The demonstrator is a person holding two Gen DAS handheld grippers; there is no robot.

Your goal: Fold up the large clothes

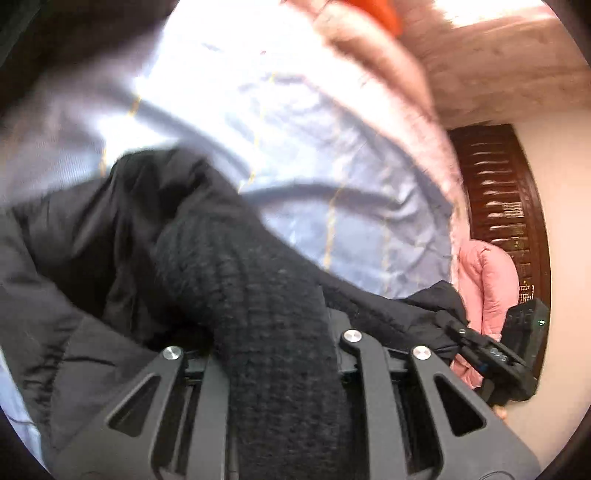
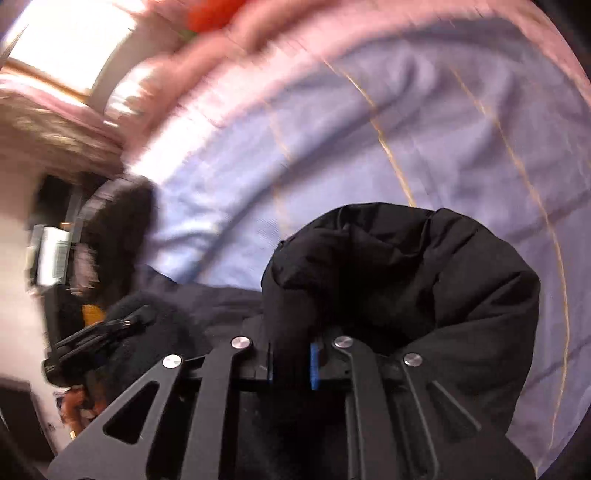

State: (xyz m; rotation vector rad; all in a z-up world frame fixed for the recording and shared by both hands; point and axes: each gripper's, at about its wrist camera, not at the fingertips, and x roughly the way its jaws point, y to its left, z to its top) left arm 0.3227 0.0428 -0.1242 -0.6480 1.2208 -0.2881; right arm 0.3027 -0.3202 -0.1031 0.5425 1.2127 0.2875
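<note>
Both jaws clamped on black jacket [image 2: 406,266] over pale-blue bedsheet [image 2: 369,147], pink quilt [image 1: 487,280] beside

Bed [image 1: 295,122] covered by a pale blue sheet [image 2: 369,147] with thin yellow lines crossing it; sheet is creased in long folds. A pink blanket [image 2: 258,55] lies along the far edge of the sheet, its surface blurred in both views. An orange item [image 1: 384,11] sits on the pink blanket at the far side; kind cannot be told. A black jacket [image 2: 424,266] lies on the near part of the sheet, bunched and partly raised, with a dark ribbed knit part [image 1: 266,314] showing in the left wrist view. A pink padded garment [image 1: 487,280] rests at the right edge of the bed, beside the jacket.
</note>
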